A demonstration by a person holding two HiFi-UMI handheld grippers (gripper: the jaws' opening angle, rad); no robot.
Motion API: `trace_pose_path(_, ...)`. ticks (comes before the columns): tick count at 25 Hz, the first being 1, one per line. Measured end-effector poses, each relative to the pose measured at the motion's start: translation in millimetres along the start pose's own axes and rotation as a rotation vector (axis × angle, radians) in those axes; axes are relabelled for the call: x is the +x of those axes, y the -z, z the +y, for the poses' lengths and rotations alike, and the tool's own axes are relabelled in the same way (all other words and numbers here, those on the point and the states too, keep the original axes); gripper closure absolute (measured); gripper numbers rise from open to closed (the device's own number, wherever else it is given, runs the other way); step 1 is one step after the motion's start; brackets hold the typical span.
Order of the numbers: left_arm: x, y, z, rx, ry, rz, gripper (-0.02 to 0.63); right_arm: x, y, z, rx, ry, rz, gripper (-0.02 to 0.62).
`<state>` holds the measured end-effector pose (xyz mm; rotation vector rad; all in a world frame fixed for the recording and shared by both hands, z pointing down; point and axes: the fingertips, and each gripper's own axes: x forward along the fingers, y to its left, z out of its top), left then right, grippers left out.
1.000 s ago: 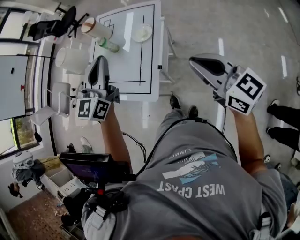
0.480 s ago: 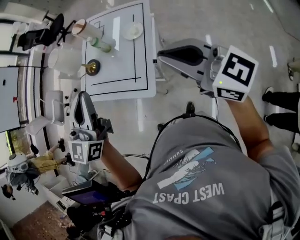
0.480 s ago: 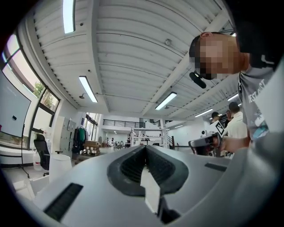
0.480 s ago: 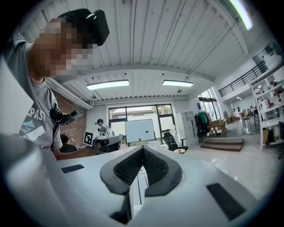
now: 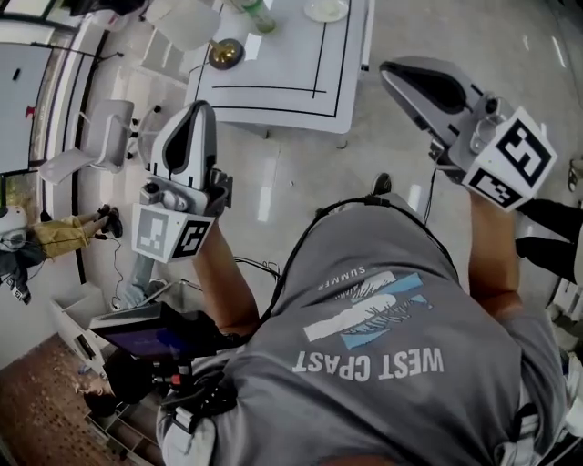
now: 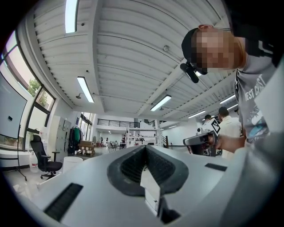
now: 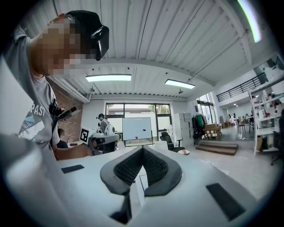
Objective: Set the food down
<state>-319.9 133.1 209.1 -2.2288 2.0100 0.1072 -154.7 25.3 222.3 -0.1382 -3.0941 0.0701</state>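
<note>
Grey T-shirt (image 5: 383,364) fills the lower half of the head view. It is printed "WEST COAST" in large pale letters with a smaller "SUMMER" above a blue graphic, all upside down from this camera. Part of the same print reads "EST CO" at the right edge of the left gripper view and "PAST" at the left edge of the right gripper view.

Two grippers are raised in front of the person, each carrying one marker cube with black-and-white squares. The left gripper (image 5: 197,109) is at left of centre, and its cube (image 5: 171,235) sits below it. The right gripper (image 5: 386,67) is at upper right, with its cube (image 5: 508,157) toward the right edge. In its own view the left gripper (image 6: 144,147) has its jaws pressed together with nothing between them. The right gripper (image 7: 142,149) looks the same, closed and empty.

One white table (image 5: 291,77) with black lines lies along the top of the head view, well apart from both grippers. Three things stand on it: a green bottle (image 5: 256,15), a dark round bowl (image 5: 225,53) and a pale plate (image 5: 325,9). Which of them holds the food is too small to tell. One white chair (image 5: 96,141) stands at the left, beside the table. One whiteboard (image 7: 136,128) shows in the middle of the right gripper view.
</note>
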Motion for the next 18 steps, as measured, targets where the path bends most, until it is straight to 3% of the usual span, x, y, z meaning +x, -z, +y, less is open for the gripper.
trace_pose_path(8, -16.9, 9.9, 9.0, -0.003, 0.084, 0.002, 0.598, 10.2, 10.6, 23.6, 0.01, 0.081, -0.015, 0.589)
trace_pose_path(18, -57.4, 23.2, 2.0, -0.01, 0.126, -0.008, 0.598, 6.0, 30.0, 67.0, 0.003, 0.127, -0.012, 0.589)
